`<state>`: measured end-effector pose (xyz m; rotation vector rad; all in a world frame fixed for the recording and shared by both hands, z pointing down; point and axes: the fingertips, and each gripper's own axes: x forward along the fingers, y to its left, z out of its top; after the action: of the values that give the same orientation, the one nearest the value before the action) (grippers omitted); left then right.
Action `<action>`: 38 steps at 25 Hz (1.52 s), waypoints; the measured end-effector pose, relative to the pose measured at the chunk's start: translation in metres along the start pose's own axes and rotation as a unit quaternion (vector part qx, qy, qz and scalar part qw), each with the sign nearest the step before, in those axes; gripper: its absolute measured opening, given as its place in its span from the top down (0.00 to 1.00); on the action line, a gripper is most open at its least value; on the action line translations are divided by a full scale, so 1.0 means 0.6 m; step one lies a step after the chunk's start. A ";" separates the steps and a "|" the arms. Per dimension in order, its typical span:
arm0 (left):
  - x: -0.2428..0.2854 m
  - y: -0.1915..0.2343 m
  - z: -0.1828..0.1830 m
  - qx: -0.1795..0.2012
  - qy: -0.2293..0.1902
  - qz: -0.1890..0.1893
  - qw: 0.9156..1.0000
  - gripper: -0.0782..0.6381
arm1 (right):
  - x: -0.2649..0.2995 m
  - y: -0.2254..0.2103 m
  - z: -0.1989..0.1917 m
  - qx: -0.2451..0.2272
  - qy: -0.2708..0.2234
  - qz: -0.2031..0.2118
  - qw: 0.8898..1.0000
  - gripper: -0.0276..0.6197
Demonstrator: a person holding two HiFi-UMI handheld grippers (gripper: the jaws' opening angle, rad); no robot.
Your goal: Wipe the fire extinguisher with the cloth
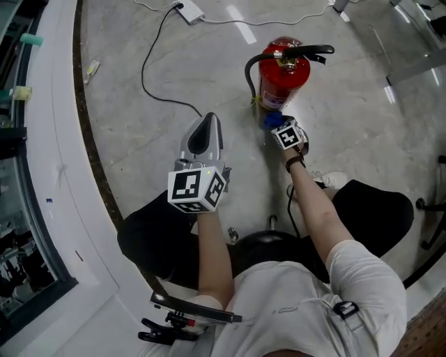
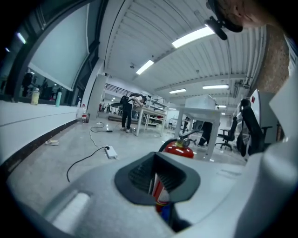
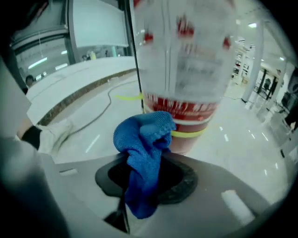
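Observation:
A red fire extinguisher [image 1: 282,77] with a black handle and hose stands upright on the grey floor. My right gripper [image 1: 277,123] is shut on a bunched blue cloth [image 1: 270,120], low against the cylinder's near side. In the right gripper view the blue cloth [image 3: 143,139] presses near the yellow band at the base of the extinguisher [image 3: 181,69]. My left gripper [image 1: 211,118] hovers to the left, apart from the extinguisher, with its jaws closed together and nothing between them. Through its narrow slit the extinguisher [image 2: 173,148] shows ahead.
A power strip [image 1: 189,12] and black cable [image 1: 150,77] lie on the floor behind. A white curved ledge [image 1: 63,174] runs along the left. The person's shoe [image 1: 334,180] is near the right arm. Tables [image 2: 200,109] and distant people [image 2: 128,109] stand farther off.

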<state>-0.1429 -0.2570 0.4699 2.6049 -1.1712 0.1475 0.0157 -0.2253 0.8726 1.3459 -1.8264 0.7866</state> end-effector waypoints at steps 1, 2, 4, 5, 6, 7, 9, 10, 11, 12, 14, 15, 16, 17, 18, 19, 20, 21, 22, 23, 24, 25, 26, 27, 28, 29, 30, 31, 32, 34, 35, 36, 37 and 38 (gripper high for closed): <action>-0.006 -0.010 0.009 0.002 -0.006 -0.005 1.000 0.89 | -0.028 0.007 0.012 0.021 -0.034 0.004 0.999 0.76; -0.011 -0.023 0.017 0.004 -0.012 -0.012 1.000 0.89 | -0.064 0.012 0.029 0.036 -0.074 0.001 0.997 0.76; -0.016 -0.049 0.030 0.010 -0.021 -0.028 0.999 0.89 | -0.163 0.020 0.076 0.048 -0.162 -0.015 0.986 0.76; -0.019 -0.062 0.036 0.012 -0.024 -0.036 0.999 0.89 | -0.221 0.026 0.106 0.047 -0.207 -0.027 0.977 0.76; -0.021 -0.073 0.041 0.013 -0.029 -0.043 0.999 0.89 | -0.282 0.030 0.140 0.044 -0.253 -0.039 0.966 0.76; -0.023 -0.082 0.047 0.012 -0.033 -0.048 0.998 0.89 | -0.342 0.032 0.176 0.039 -0.300 -0.052 0.952 0.76; -0.027 -0.097 0.056 0.009 -0.041 -0.055 0.998 0.89 | -0.454 0.031 0.250 0.021 -0.382 -0.071 0.921 0.76; -0.029 -0.104 0.059 0.007 -0.045 -0.058 0.997 0.89 | -0.499 0.029 0.284 0.007 -0.410 -0.076 0.909 0.76; -0.031 -0.110 0.062 0.006 -0.049 -0.061 0.997 0.89 | -0.533 0.023 0.317 -0.009 -0.427 -0.079 0.901 0.76; -0.033 -0.117 0.066 0.005 -0.053 -0.064 0.997 0.89 | -0.555 0.016 0.348 -0.021 -0.436 -0.080 0.896 0.76; -0.036 -0.127 0.070 0.005 -0.058 -0.069 0.996 0.89 | -0.564 -0.002 0.397 -0.030 -0.433 -0.076 0.898 0.76; -0.038 -0.130 0.071 0.005 -0.058 -0.071 0.996 0.89 | -0.554 -0.008 0.411 -0.027 -0.424 -0.072 0.902 0.76; -0.039 -0.132 0.072 0.005 -0.058 -0.071 0.996 0.89 | -0.538 -0.011 0.416 -0.023 -0.413 -0.067 0.908 0.76; -0.040 -0.133 0.071 0.005 -0.058 -0.070 0.996 0.89 | -0.521 -0.010 0.412 -0.017 -0.404 -0.062 0.913 0.76; -0.041 -0.132 0.071 0.005 -0.058 -0.068 0.996 0.89 | -0.508 -0.006 0.401 -0.009 -0.403 -0.057 0.913 0.76; -0.041 -0.129 0.071 0.005 -0.058 -0.067 0.996 0.89 | -0.499 0.000 0.386 0.002 -0.411 -0.054 0.910 0.76; -0.040 -0.124 0.070 0.005 -0.058 -0.065 0.996 0.89 | -0.490 0.005 0.367 0.013 -0.416 -0.055 0.907 0.76; -0.039 -0.117 0.069 0.005 -0.057 -0.062 0.996 0.89 | -0.475 0.008 0.343 0.026 -0.410 -0.056 0.910 0.76; -0.037 -0.109 0.067 0.004 -0.055 -0.057 0.997 0.89 | -0.446 0.009 0.313 0.047 -0.388 -0.055 0.919 0.76; -0.035 -0.101 0.062 0.004 -0.051 -0.053 0.997 0.89 | -0.406 0.009 0.278 0.075 -0.361 -0.047 0.928 0.76; -0.032 -0.094 0.056 0.004 -0.047 -0.049 0.998 0.89 | -0.359 0.007 0.242 0.107 -0.333 -0.036 0.936 0.76; -0.029 -0.089 0.049 0.004 -0.041 -0.046 0.998 0.89 | -0.307 0.003 0.206 0.135 -0.304 -0.026 0.943 0.76; -0.024 -0.085 0.041 0.005 -0.034 -0.044 0.998 0.89 | -0.255 -0.002 0.171 0.158 -0.274 -0.018 0.949 0.76; -0.019 -0.082 0.032 0.007 -0.026 -0.043 0.999 0.89 | -0.206 -0.008 0.142 0.178 -0.248 -0.011 0.952 0.76; -0.012 -0.079 0.023 0.009 -0.017 -0.042 0.999 0.89 | -0.163 -0.015 0.119 0.197 -0.226 -0.005 0.954 0.76; -0.005 -0.075 0.014 0.010 -0.009 -0.041 0.999 0.89 | -0.127 -0.023 0.100 0.213 -0.207 0.000 0.955 0.76; 0.004 -0.071 0.005 0.010 -0.002 -0.040 0.999 0.89 | -0.094 -0.029 0.082 0.222 -0.187 0.003 0.957 0.76; 0.014 -0.066 -0.003 0.010 0.004 -0.038 0.999 0.89 | -0.063 -0.033 0.064 0.225 -0.165 0.005 0.960 0.76; 0.025 -0.062 -0.010 0.009 0.010 -0.036 0.999 0.89 | -0.033 -0.035 0.045 0.226 -0.143 0.008 0.964 0.76; 0.046 -0.053 -0.020 0.009 0.021 -0.033 0.999 0.89 | 0.025 -0.035 -0.001 0.237 -0.097 0.015 0.966 0.76; 0.056 -0.050 -0.024 0.009 0.026 -0.033 0.999 0.89 | 0.051 -0.037 -0.027 0.249 -0.076 0.020 0.965 0.76; 0.065 -0.049 -0.025 0.010 0.031 -0.035 0.999 0.89 | 0.069 -0.041 -0.047 0.259 -0.059 0.026 0.964 0.76; 0.074 -0.049 -0.025 0.011 0.035 -0.037 0.999 0.89 | 0.080 -0.045 -0.058 0.264 -0.049 0.035 0.962 0.75; 0.084 -0.047 -0.022 0.012 0.037 -0.040 0.998 0.89 | 0.084 -0.047 -0.061 0.264 -0.043 0.045 0.963 0.76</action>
<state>-0.0881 -0.2714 0.4870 2.6379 -1.0453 0.2413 0.0400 -0.2294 0.9362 1.6499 -1.8250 1.3520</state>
